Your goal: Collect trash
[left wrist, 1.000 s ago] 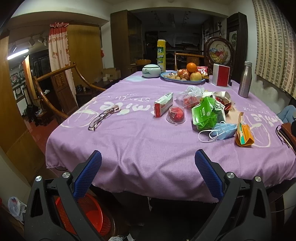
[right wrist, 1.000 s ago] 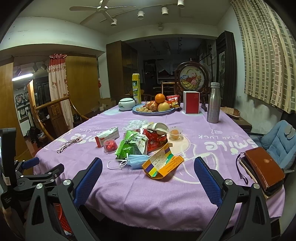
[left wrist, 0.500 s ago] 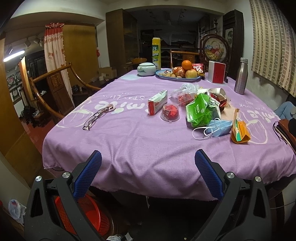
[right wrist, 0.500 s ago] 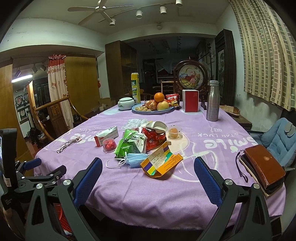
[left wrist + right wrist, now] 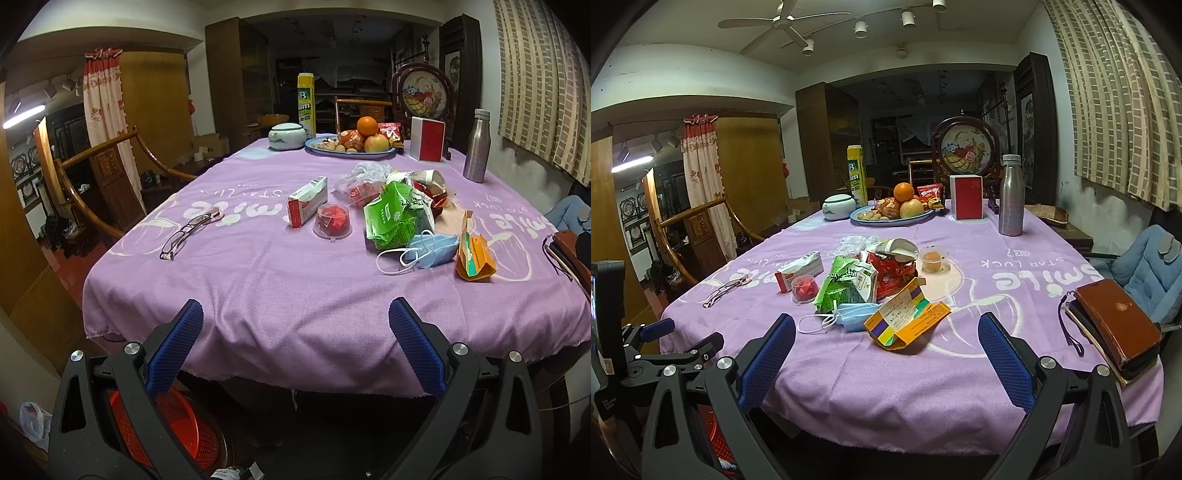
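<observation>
My left gripper (image 5: 295, 319) and right gripper (image 5: 886, 332), jaws spread and empty, have edged nearer the table's (image 5: 258, 295) trash pile (image 5: 864, 288); nothing collected yet.

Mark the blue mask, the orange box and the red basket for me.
Blue mask (image 5: 857, 316), right wrist view, on its pleated front.
Orange box (image 5: 916, 322), right wrist view, on its open flap.
Red basket (image 5: 184, 432), left wrist view, on its mesh wall under the table.
</observation>
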